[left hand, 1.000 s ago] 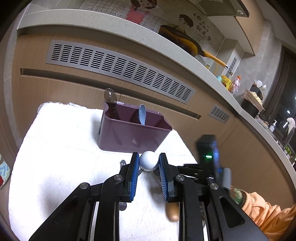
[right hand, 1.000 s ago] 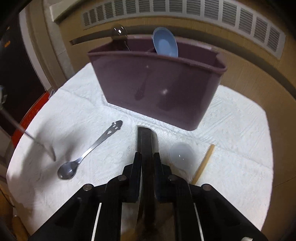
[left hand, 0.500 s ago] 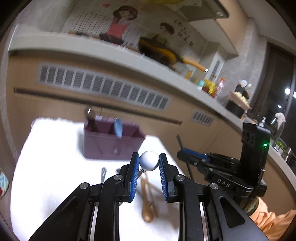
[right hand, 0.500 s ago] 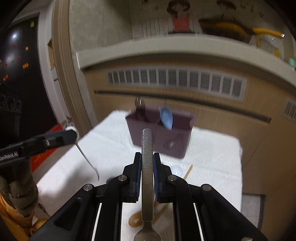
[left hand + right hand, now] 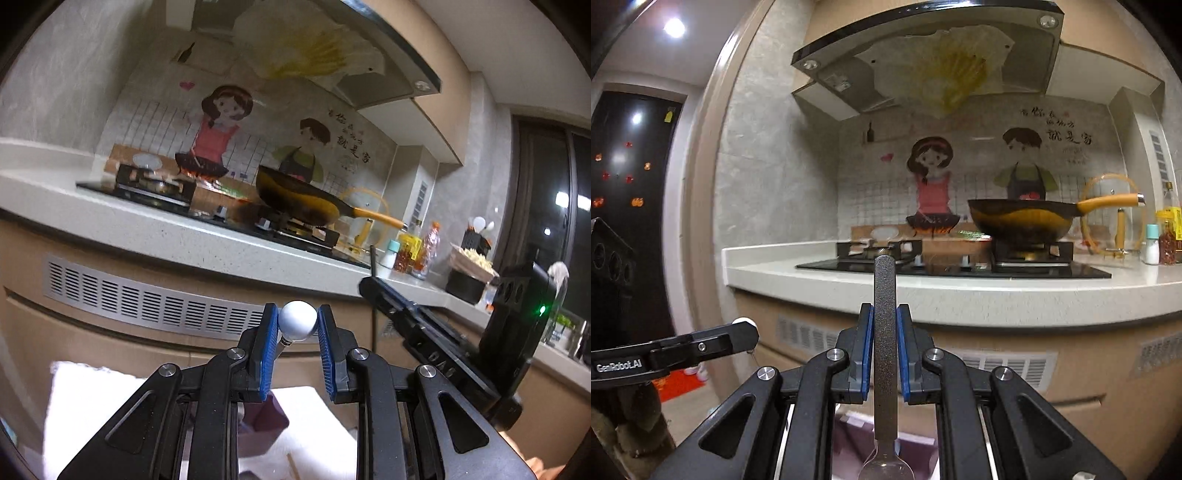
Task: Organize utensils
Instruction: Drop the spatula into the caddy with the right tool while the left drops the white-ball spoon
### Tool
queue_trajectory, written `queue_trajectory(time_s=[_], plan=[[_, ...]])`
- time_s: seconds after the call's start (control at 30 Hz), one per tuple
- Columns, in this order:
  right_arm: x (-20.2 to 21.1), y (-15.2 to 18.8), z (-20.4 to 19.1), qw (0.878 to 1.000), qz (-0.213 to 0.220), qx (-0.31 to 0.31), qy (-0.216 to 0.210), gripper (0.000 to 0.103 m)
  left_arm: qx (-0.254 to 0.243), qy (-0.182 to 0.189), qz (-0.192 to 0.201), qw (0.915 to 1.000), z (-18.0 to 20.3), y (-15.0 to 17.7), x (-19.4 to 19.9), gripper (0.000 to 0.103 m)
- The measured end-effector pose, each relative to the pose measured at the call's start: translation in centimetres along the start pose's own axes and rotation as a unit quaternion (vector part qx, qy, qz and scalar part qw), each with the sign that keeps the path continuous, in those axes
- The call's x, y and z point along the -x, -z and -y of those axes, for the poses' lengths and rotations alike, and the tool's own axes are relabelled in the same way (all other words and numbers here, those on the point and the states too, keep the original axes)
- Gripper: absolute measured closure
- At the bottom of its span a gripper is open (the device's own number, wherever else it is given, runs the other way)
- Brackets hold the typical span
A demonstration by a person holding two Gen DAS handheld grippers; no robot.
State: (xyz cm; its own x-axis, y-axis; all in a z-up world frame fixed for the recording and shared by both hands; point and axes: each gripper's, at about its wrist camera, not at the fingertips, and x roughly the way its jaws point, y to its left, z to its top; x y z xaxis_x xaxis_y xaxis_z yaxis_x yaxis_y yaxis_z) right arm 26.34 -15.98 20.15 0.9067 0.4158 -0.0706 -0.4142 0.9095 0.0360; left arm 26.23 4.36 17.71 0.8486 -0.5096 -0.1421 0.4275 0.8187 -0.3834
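Two hand-held grippers, each clamping one utensil: left [image 5: 297, 326] a white-knobbed utensil [image 5: 297, 325], right [image 5: 885, 328] a metal spoon [image 5: 885, 350].

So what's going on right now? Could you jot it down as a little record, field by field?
left gripper: shut on a utensil with a white ball end
right gripper: shut on a metal spoon handle, bowl end toward the camera
purple utensil holder: low in view, beneath both grippers
white cloth: under the holder
background: stove counter with a wok
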Motion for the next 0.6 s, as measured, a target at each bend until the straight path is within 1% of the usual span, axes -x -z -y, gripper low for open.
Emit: queue_trajectory(time_s=[0.07, 0.2, 0.3, 0.37, 0.43, 0.53, 0.6], plan=[[-1.8, 0.3, 0.3, 1.000, -0.003, -0.003, 0.000, 0.092, 0.008, 0.001, -0.007, 0.9999, -1.1, 0.0, -1.7, 0.081], [-6.2, 2.6, 1.1, 1.000, -0.020, -0.002, 0.002, 0.092, 0.024, -0.007, -0.036, 0.9991, -4.1, 1.2, -6.0, 0.081], [-9.5, 4.8, 1.7, 0.999, -0.049, -0.009, -0.005, 0.092, 0.049, -0.006, -0.058, 0.9971, -6.4, 2.5, -8.6, 0.081], [-11.5, 6.5, 2.4, 0.997, -0.070, -0.020, -0.009, 0.092, 0.057, -0.009, -0.071, 0.9958, -7.5, 3.7, -9.7, 0.081], [-12.6, 8.1, 2.7, 0.996, -0.090, -0.027, -0.011, 0.092, 0.061, -0.018, -0.089, 0.9940, -8.5, 5.1, -10.8, 0.081], [-13.6, 10.8, 2.7, 0.993, -0.116, -0.014, -0.004, 0.092, 0.070, -0.029, -0.122, 0.9896, -9.9, 7.6, -12.2, 0.081], [-14.2, 12.6, 2.8, 0.989, -0.148, -0.006, -0.005, 0.092, 0.081, -0.035, -0.142, 0.9860, -10.6, 8.9, -12.7, 0.079]])
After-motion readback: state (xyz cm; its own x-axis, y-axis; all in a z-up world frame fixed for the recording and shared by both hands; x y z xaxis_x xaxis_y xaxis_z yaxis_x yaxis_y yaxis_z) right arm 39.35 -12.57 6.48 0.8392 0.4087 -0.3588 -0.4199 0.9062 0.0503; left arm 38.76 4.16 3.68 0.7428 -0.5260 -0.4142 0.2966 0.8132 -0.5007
